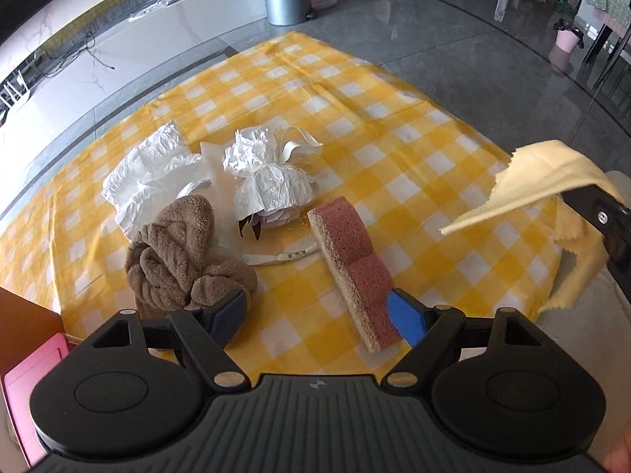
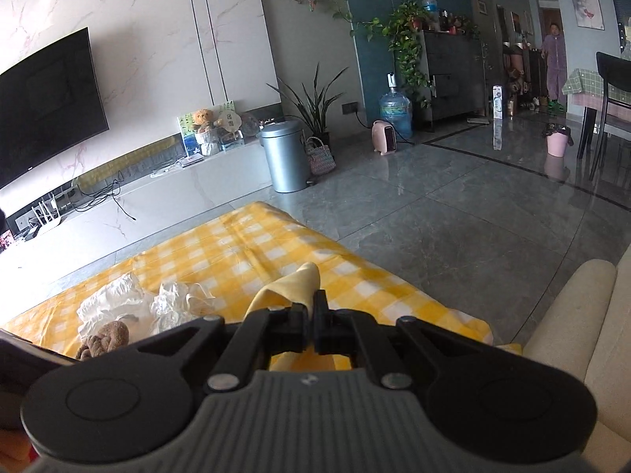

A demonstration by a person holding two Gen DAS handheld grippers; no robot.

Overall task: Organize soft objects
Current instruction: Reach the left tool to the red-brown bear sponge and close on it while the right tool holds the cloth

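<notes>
**Yellow cloth lifted, sponge between open fingers**

Left wrist: left gripper [image 1: 319, 315] spread wide, straddling near end of pink sponge [image 1: 353, 264], lying lengthwise away on checked tablecloth [image 1: 394, 126]; brown towel [image 1: 181, 248] beside.

Right wrist: right gripper [image 2: 314, 317] pinching yellow cloth [image 2: 295, 283], tip pointing up, above tablecloth.

pink box [image 1: 35, 386]: cut by left edge | brown towel [image 2: 104, 339]: partly hidden behind right tongs' body
</notes>
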